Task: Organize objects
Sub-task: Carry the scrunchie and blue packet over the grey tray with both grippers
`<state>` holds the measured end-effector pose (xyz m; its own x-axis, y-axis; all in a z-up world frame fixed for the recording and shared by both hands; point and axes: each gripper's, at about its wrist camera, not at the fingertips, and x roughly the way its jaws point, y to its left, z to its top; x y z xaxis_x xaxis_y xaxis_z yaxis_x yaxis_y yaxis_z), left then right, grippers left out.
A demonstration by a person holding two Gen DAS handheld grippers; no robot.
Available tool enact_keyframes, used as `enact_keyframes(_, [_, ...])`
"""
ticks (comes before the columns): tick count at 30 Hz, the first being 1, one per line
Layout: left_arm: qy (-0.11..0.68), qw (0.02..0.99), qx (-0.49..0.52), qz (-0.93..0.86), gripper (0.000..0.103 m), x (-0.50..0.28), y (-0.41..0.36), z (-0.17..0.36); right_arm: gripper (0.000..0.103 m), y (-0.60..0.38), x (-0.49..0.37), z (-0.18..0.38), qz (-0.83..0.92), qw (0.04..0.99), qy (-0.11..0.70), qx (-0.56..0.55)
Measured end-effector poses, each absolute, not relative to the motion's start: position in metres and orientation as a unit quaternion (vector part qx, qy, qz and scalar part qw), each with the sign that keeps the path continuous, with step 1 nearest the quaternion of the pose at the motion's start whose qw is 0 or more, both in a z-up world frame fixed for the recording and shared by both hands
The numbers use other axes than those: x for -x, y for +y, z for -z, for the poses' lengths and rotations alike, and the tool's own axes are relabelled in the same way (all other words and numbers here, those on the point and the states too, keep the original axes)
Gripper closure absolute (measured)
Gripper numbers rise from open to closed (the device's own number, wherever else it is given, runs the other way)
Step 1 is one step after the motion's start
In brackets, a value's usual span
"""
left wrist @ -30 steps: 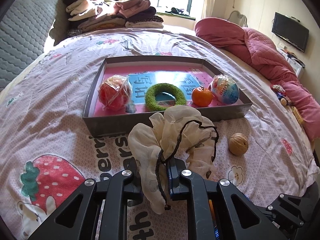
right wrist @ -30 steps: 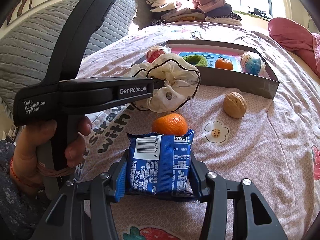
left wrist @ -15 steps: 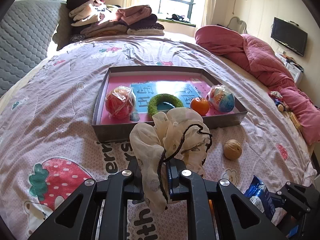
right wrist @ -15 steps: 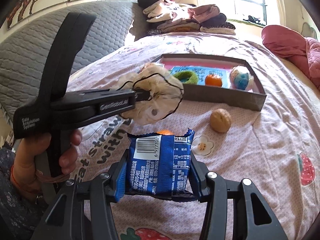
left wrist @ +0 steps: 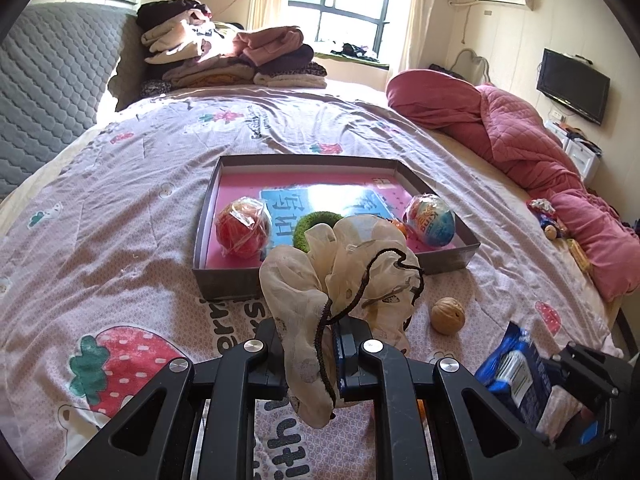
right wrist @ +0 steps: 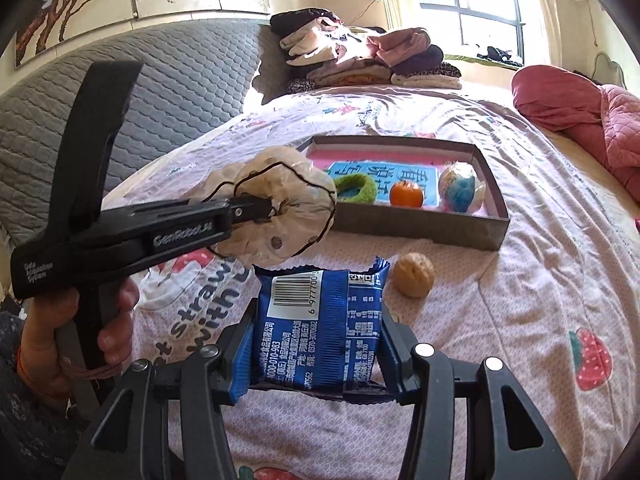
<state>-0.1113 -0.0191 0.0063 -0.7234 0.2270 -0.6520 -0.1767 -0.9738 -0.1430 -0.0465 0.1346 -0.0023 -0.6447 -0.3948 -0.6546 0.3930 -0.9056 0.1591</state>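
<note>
Left gripper pinched tight on a cream gauzy scrunchie with thin black trim, bunched and drooping over the fingers, held in the air above the bed just short of the near wall of the grey tray. Right gripper half-wide, clamped on a blue snack packet, barcode facing up, also off the bed. Tray sits mid-bed with pink floor; in it a wrapped red ball at left, green ring, small orange, wrapped blue-white egg at right. Walnut on the bed outside the tray's near right corner. Scrunchie hides most of the orange in the left view; tray print unreadable. Versus a second ago: both grippers higher, the loose orange beside the packet now hidden under it.
</note>
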Motion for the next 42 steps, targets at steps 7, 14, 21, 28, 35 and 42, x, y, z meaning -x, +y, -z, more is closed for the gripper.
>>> enact_keyframes(7, [-0.043,0.112,0.347,-0.93,0.087,0.108,-0.02,-0.02,0.051,0.14,0.06,-0.02,0.919,0.216,0.003,-0.331])
enact_keyframes(14, [-0.04,0.121,0.335,-0.934,0.087,0.108,-0.016,-0.035,0.051,0.144,0.07,-0.037,0.929,0.217,0.004,-0.3])
enact_keyframes(21, [-0.034,0.128,0.323,-0.937,0.087,0.118,-0.016,-0.049,0.051,0.148,0.082,-0.047,0.935,0.214,0.005,-0.282])
enact_keyframes(28, [-0.039,0.129,0.323,-0.937,0.087,0.133,-0.019,-0.056,0.051,0.151,0.093,-0.057,0.939,0.211,0.013,-0.27])
enact_keyframes(35, [-0.044,0.123,0.305,-0.943,0.087,0.14,-0.024,-0.067,0.051,0.149,0.1,-0.07,0.945,0.208,0.027,-0.251])
enact_keyframes(42, [-0.049,0.118,0.302,-0.945,0.087,0.148,-0.029,-0.068,0.051,0.149,0.109,-0.082,0.951,0.209,0.039,-0.226])
